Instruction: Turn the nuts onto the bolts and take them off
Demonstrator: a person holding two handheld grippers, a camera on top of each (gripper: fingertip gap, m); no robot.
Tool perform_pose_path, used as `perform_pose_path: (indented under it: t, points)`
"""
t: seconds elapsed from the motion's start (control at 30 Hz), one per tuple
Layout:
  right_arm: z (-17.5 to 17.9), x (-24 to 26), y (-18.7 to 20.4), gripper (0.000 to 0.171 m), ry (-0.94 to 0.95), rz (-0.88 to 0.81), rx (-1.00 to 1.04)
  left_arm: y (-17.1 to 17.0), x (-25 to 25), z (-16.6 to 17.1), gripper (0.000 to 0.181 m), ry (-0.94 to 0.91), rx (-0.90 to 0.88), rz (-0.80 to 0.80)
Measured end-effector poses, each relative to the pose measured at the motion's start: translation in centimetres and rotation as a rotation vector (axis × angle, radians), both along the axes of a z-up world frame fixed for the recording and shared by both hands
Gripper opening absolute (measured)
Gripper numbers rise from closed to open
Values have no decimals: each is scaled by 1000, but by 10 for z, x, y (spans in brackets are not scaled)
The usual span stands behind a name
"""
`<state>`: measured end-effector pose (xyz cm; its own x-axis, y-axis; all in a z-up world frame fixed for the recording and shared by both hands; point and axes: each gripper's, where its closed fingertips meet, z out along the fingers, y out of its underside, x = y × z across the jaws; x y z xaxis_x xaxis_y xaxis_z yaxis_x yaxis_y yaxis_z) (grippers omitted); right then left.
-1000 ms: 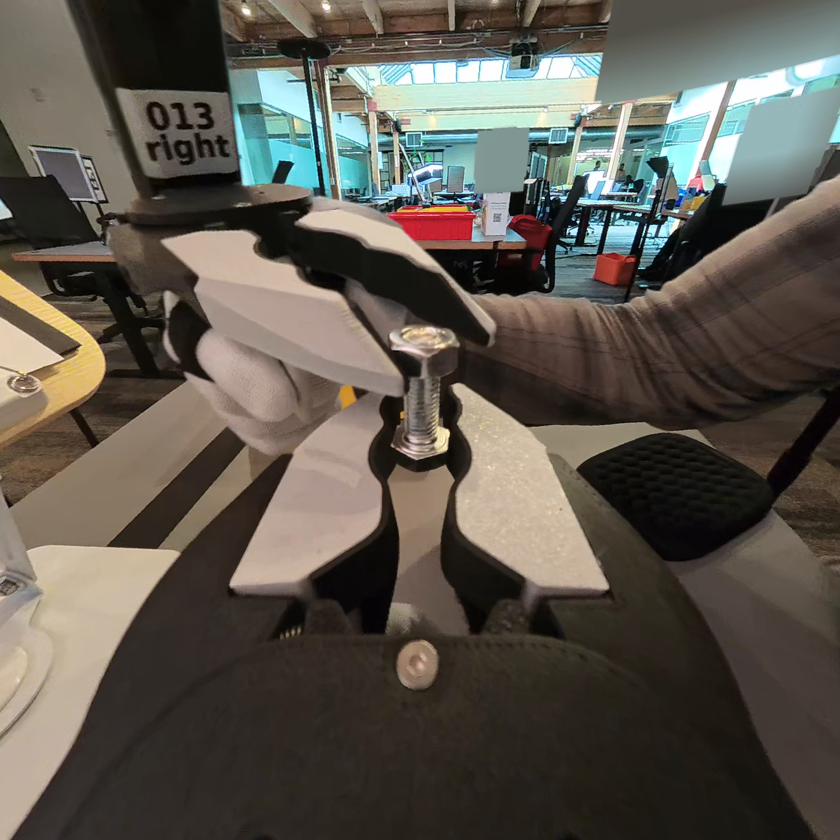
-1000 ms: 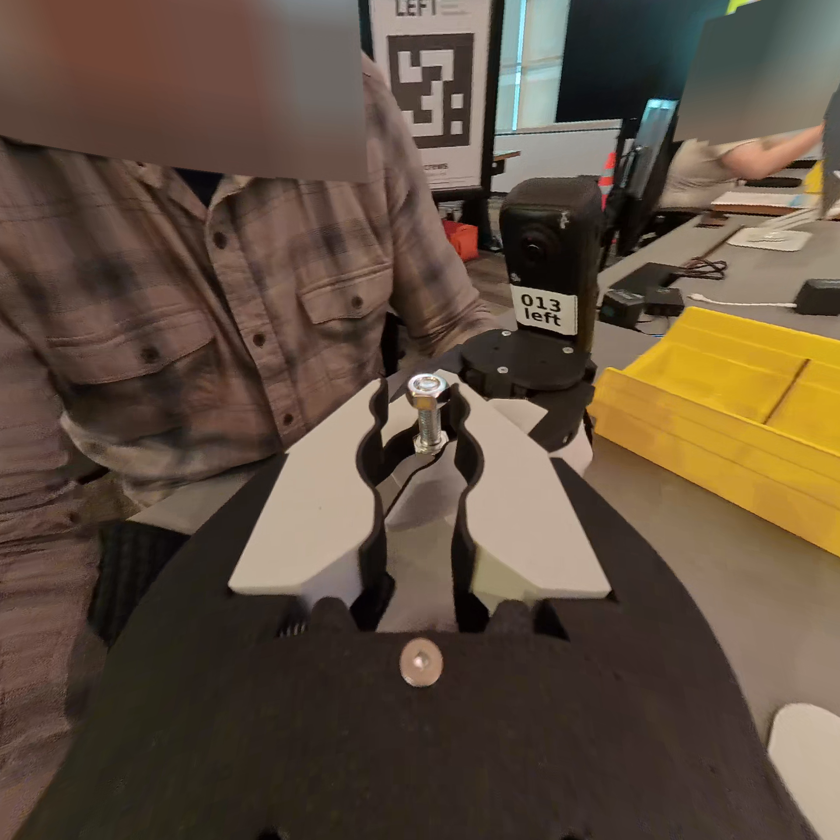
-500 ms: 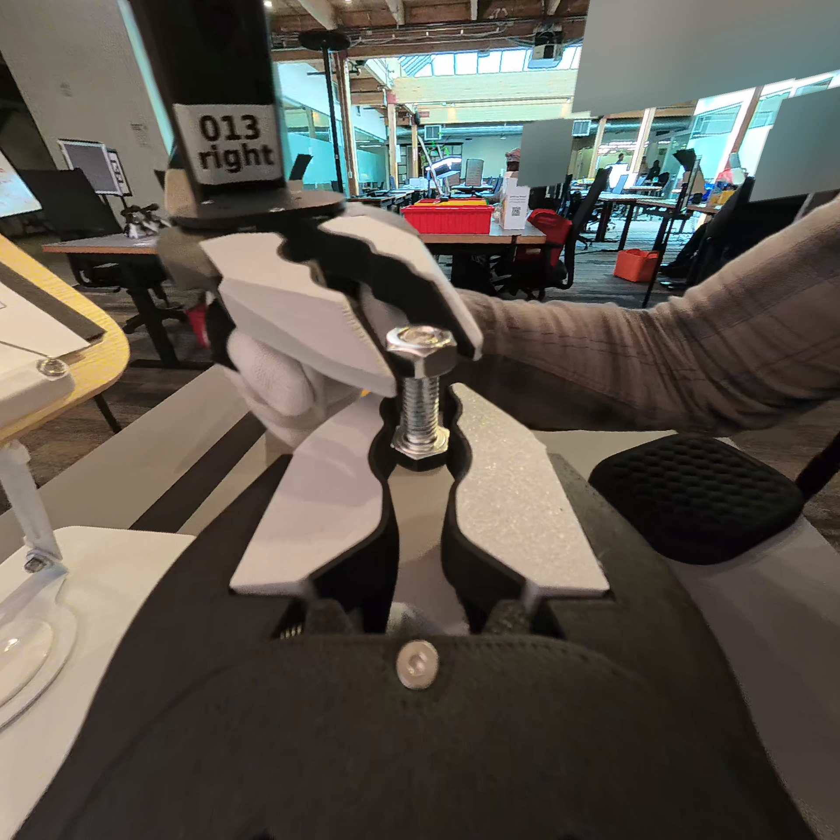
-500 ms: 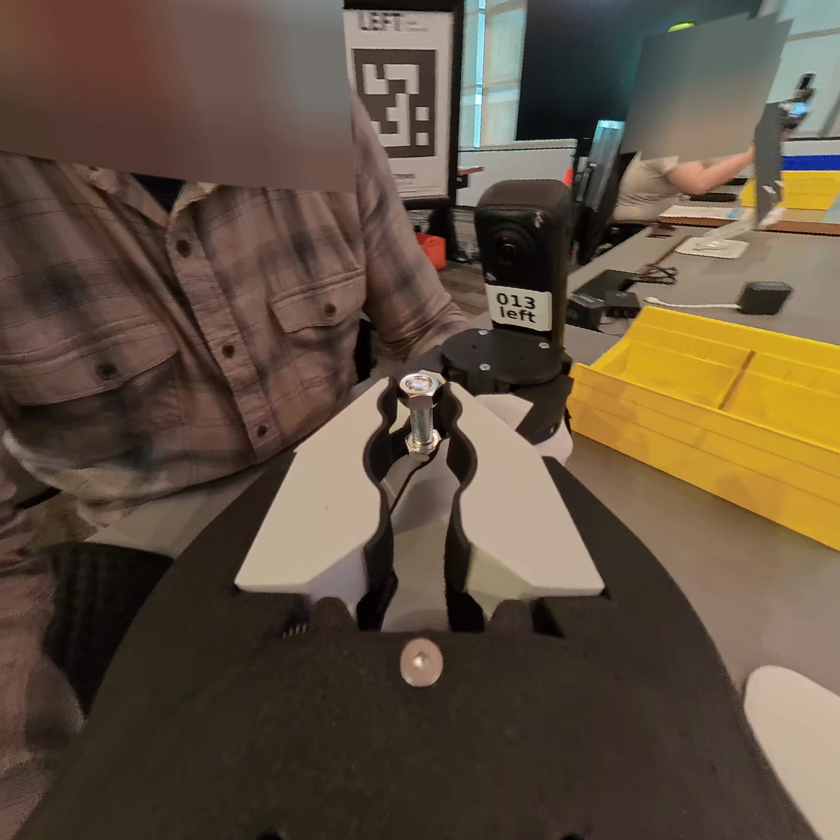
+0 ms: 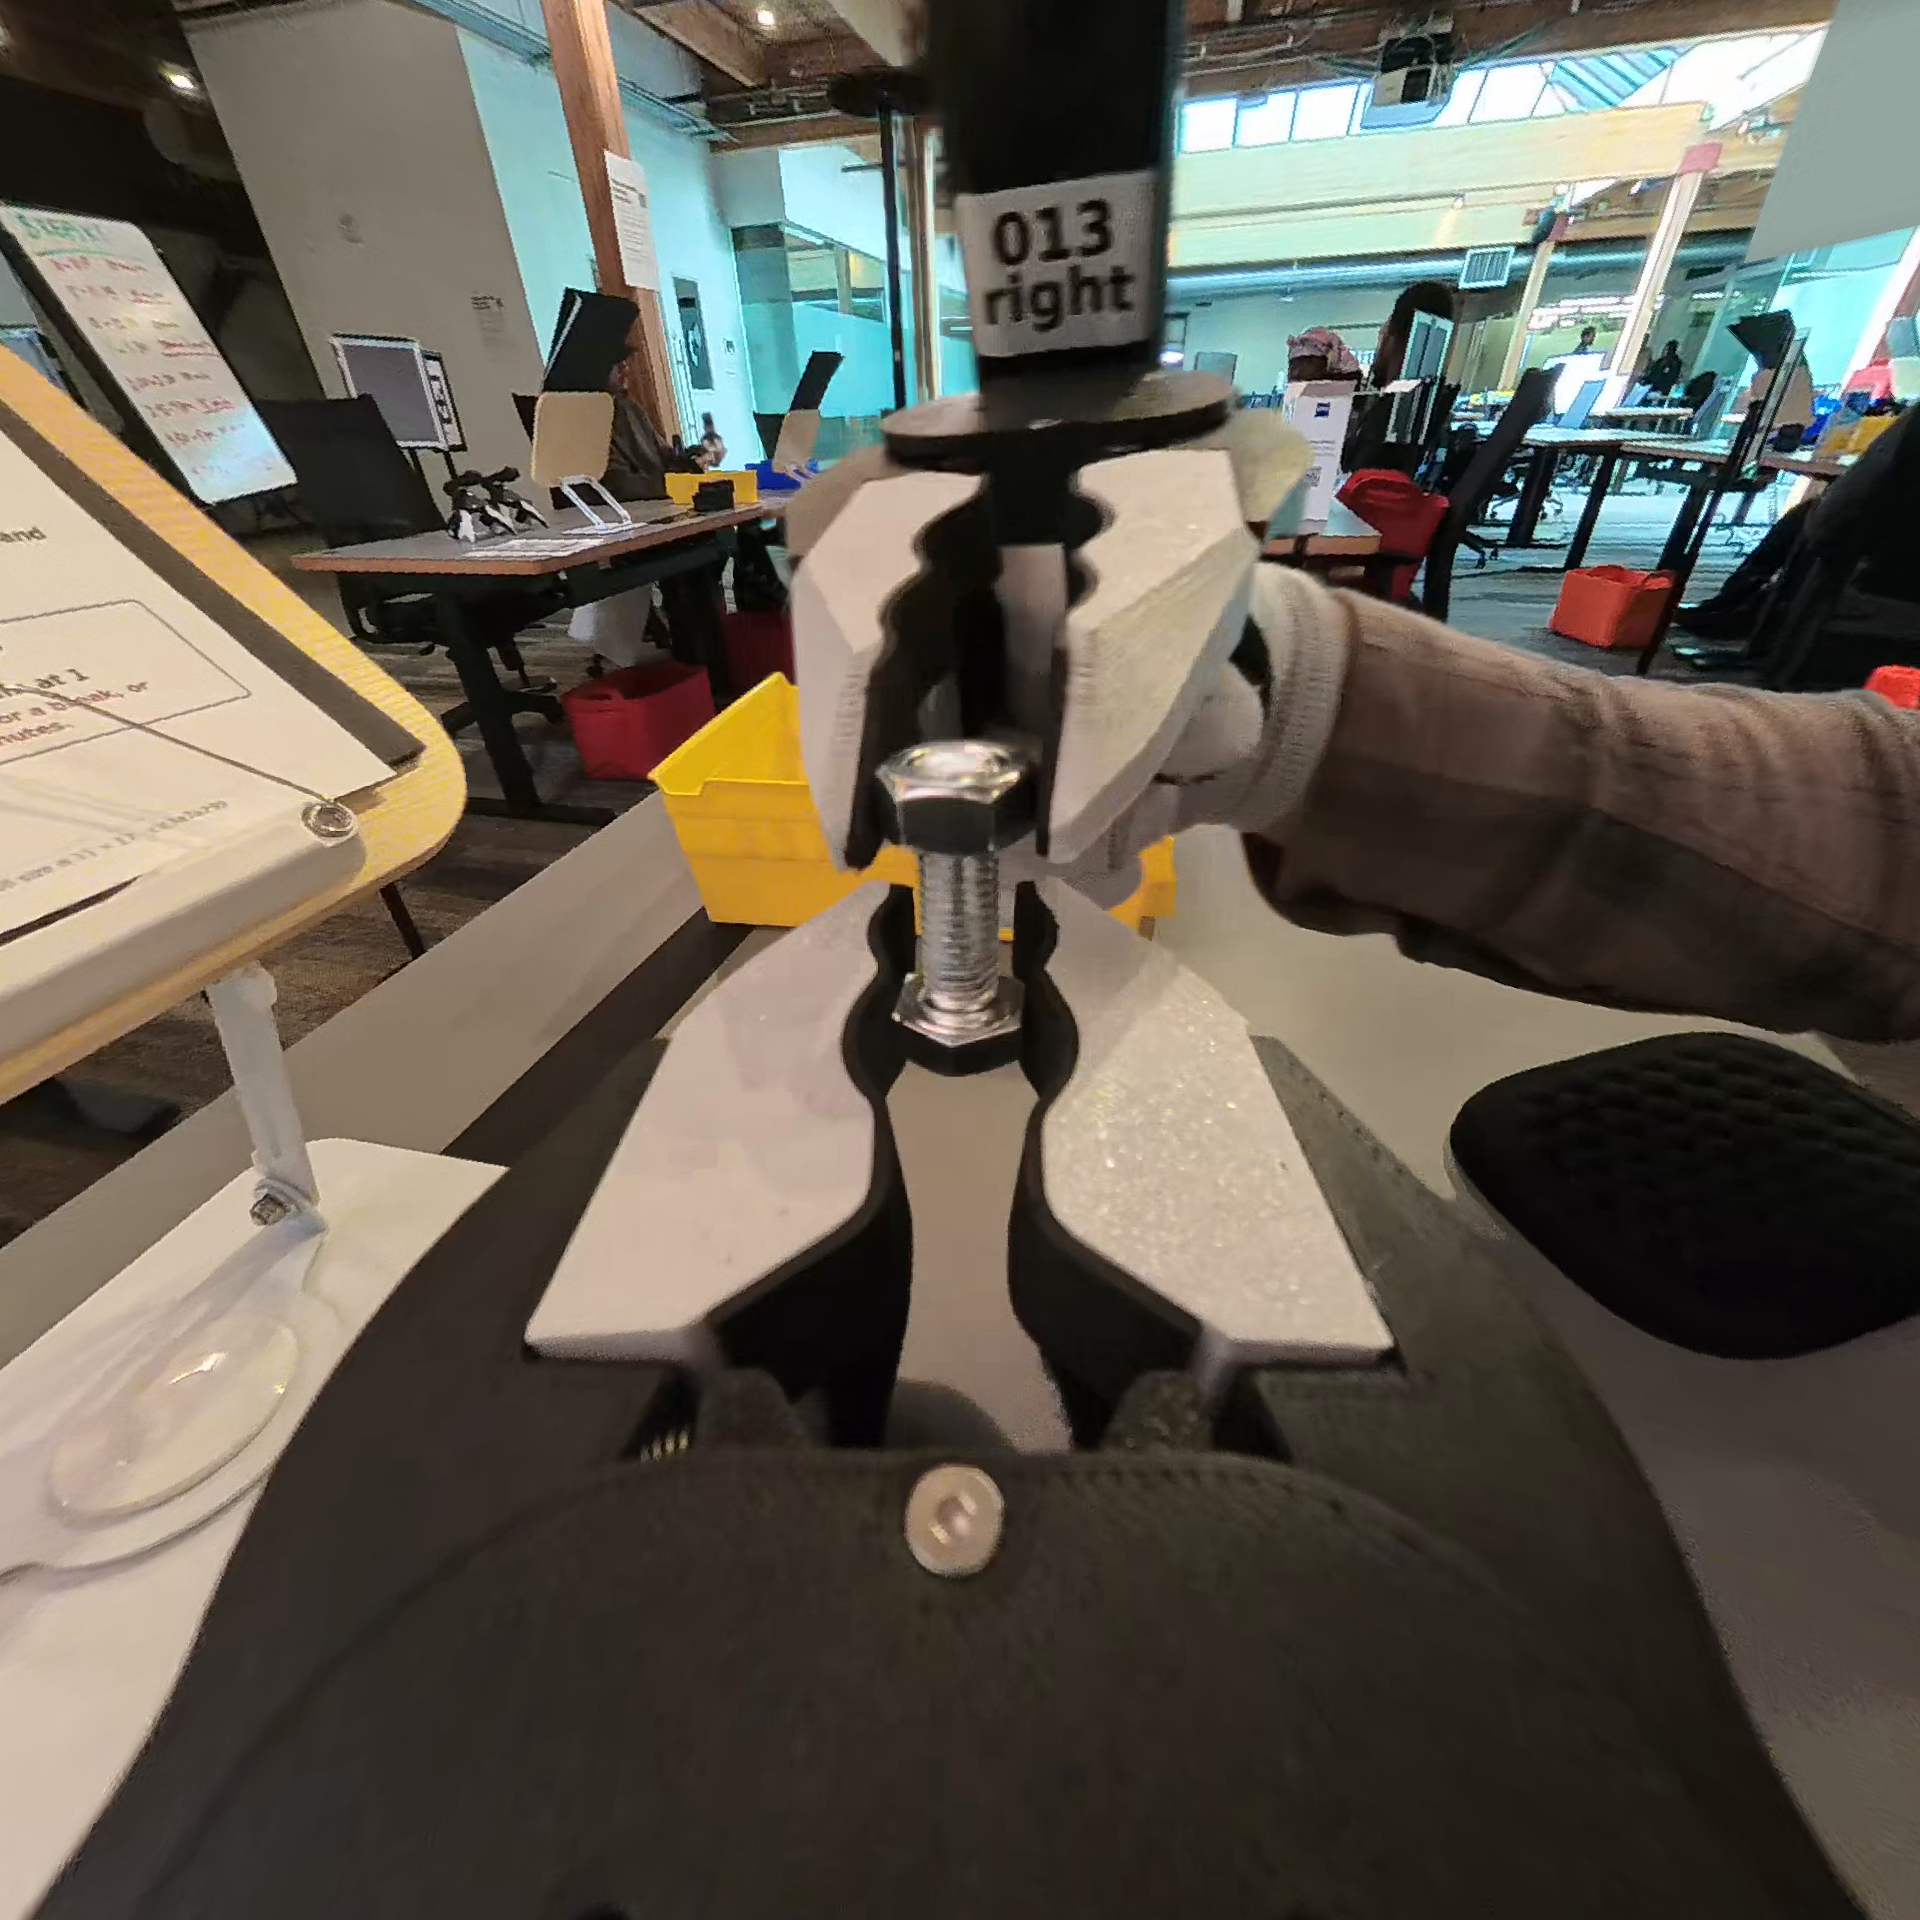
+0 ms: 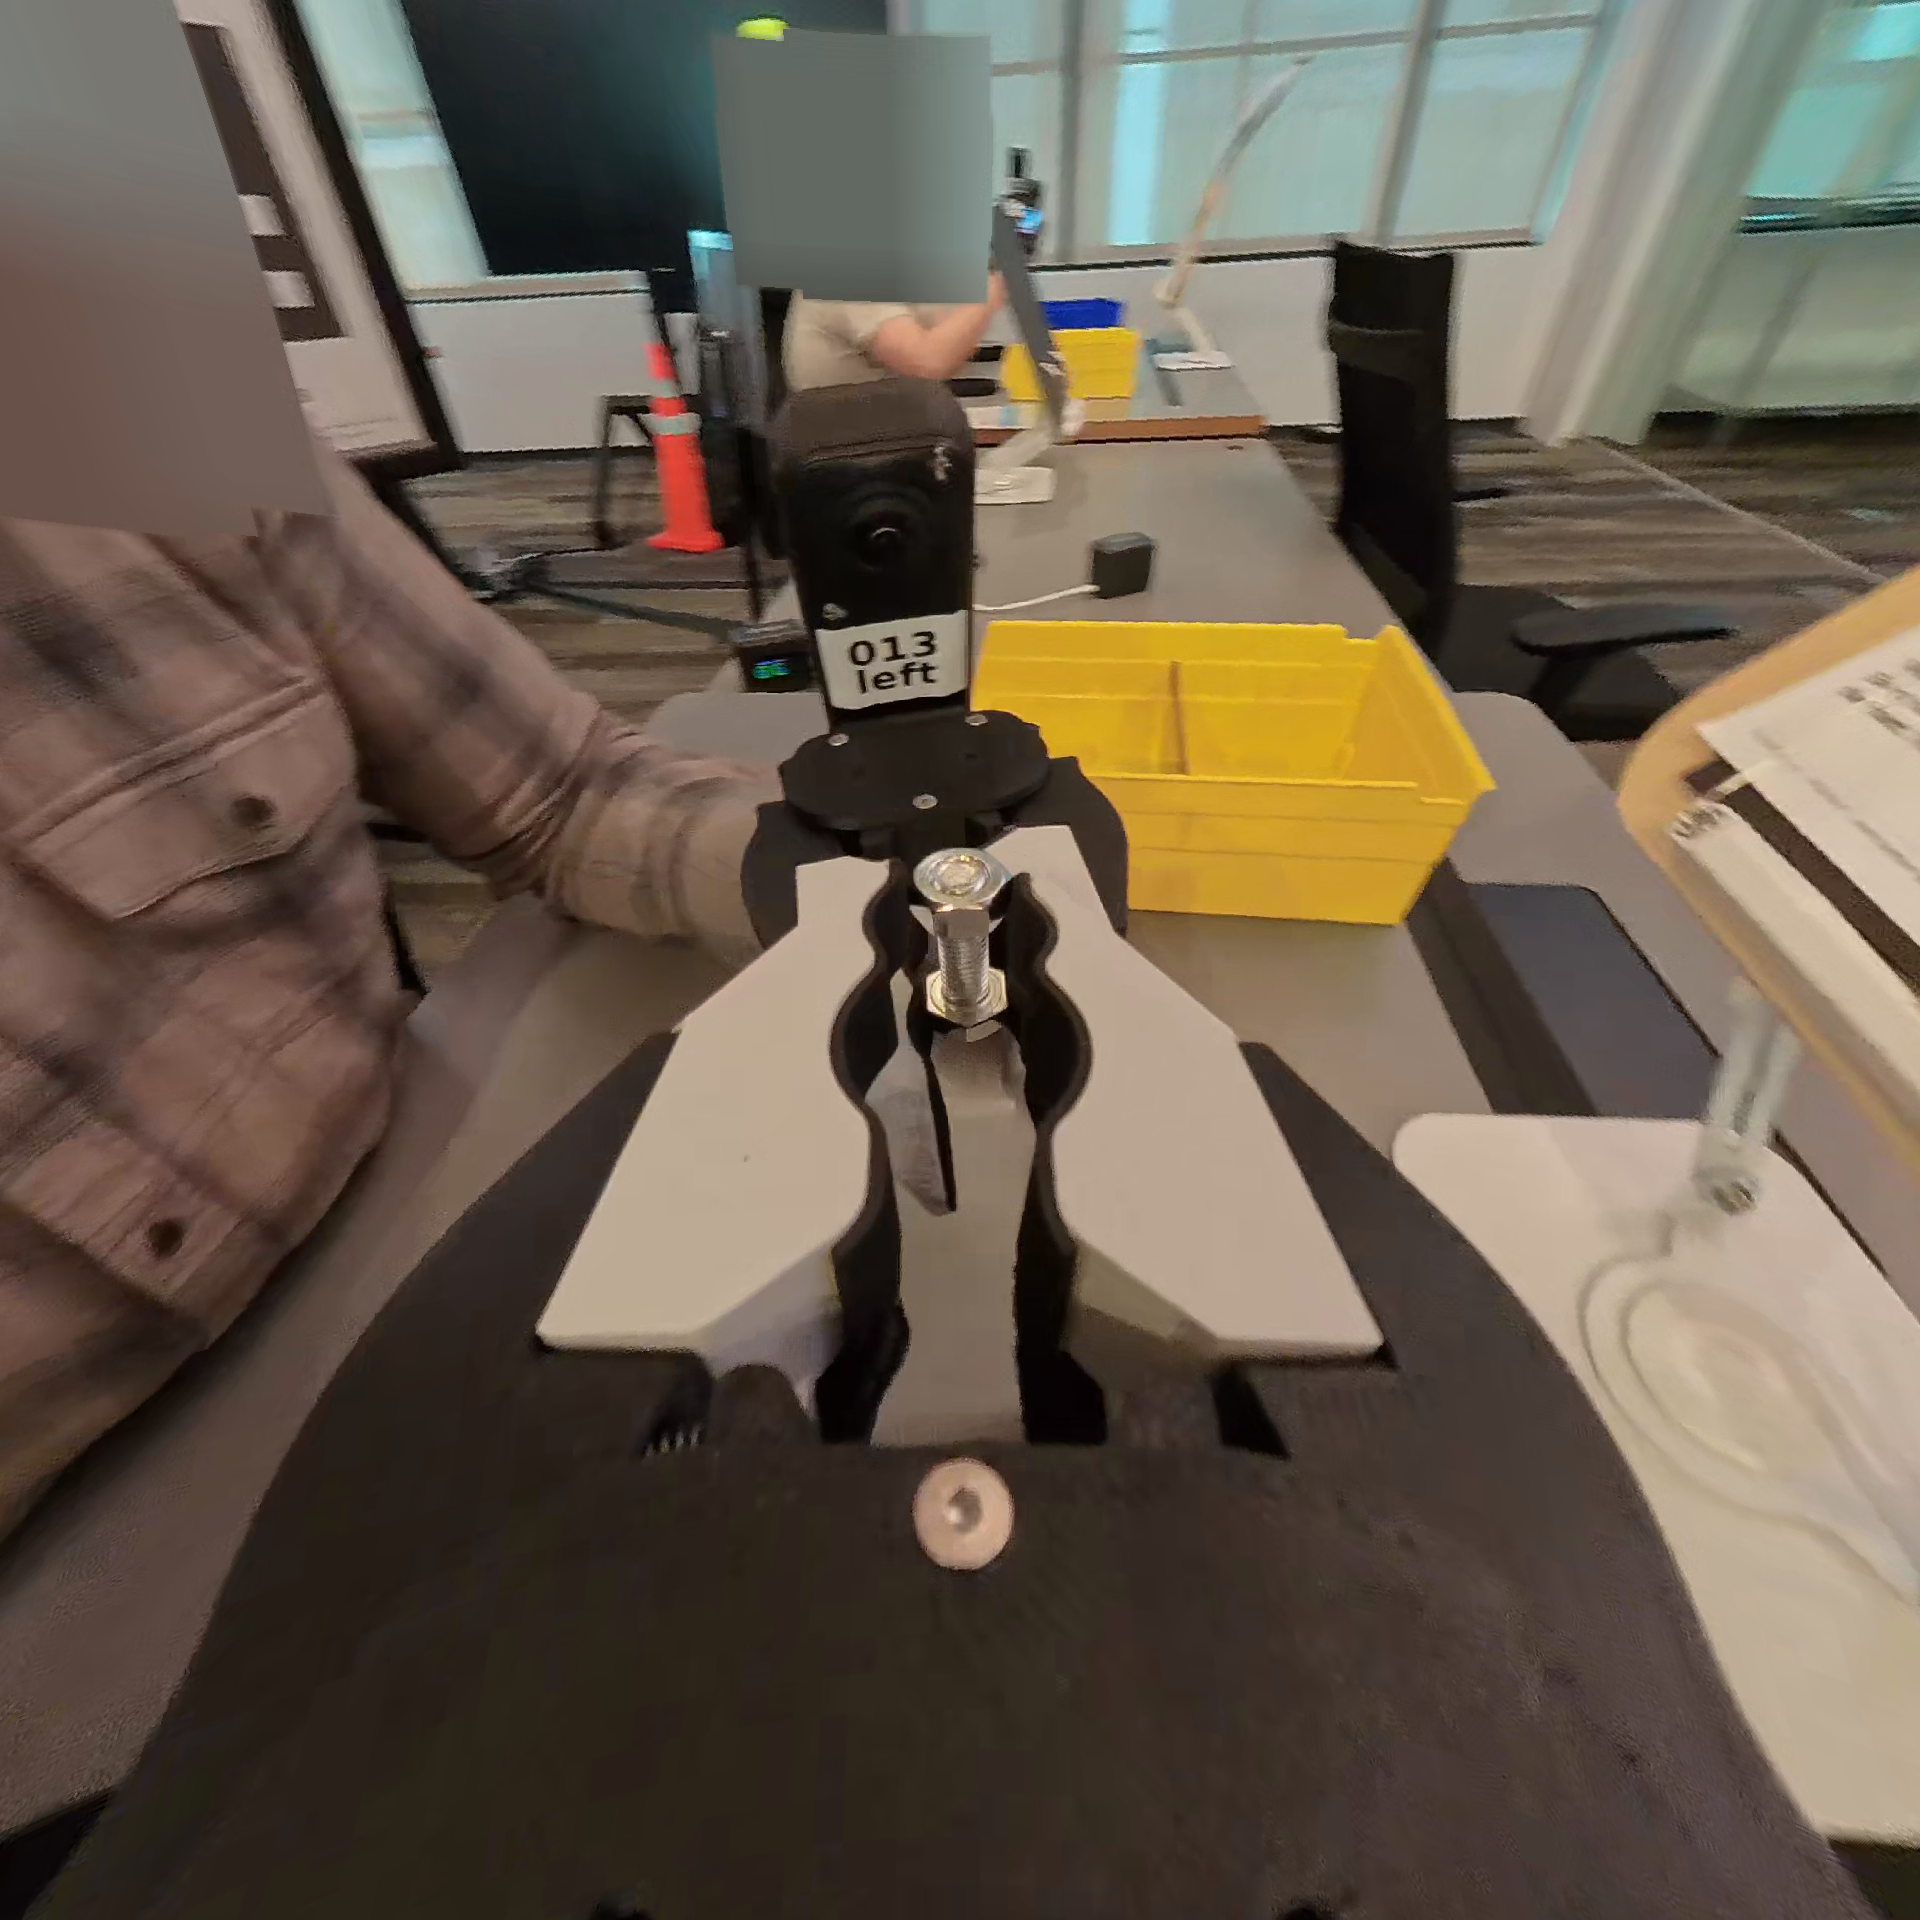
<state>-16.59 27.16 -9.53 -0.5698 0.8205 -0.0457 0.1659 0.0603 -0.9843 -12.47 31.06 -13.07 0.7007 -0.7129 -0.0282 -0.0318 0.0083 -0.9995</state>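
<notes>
We hold one bolt (image 5: 956,894) in the air between us: the left gripper (image 5: 956,1023) has its fingers closed on the nut (image 5: 954,1018) low on the thread, the right gripper (image 5: 951,800) pinches the hex head. Much thread shows between them, so we judge the turning partway done. Since a second ago the right gripper has swung from slanted to straight opposite, the yellow bin (image 6: 1226,769) entering view.

Grey table (image 6: 1299,997) — yellow bin (image 6: 1226,769), white stand base (image 6: 1621,1247).
</notes>
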Motion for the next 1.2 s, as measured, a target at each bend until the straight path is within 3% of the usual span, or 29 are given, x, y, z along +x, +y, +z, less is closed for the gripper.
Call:
perform_pose_path:
  t: [0.5,0.7,0.97,1.0,1.03,1.2]
  points:
    - [-10,-3,23,17,84,-882,7,18,-7,-12,19,41,20,190]
    - [-16,1,25,17,118,-1161,107,22,-6,-17,19,61,48,277]
    - [-18,0,25,18,120,-1186,141,24,-9,-20,19,71,48,285]
    - [-19,0,25,24,109,-1174,141,23,-10,-19,19,67,50,285]
    - [-15,2,24,39,124,-1158,146,23,-9,-18,19,62,50,280]
    - [4,11,12,39,136,-941,231,18,-4,-13,19,63,61,234]
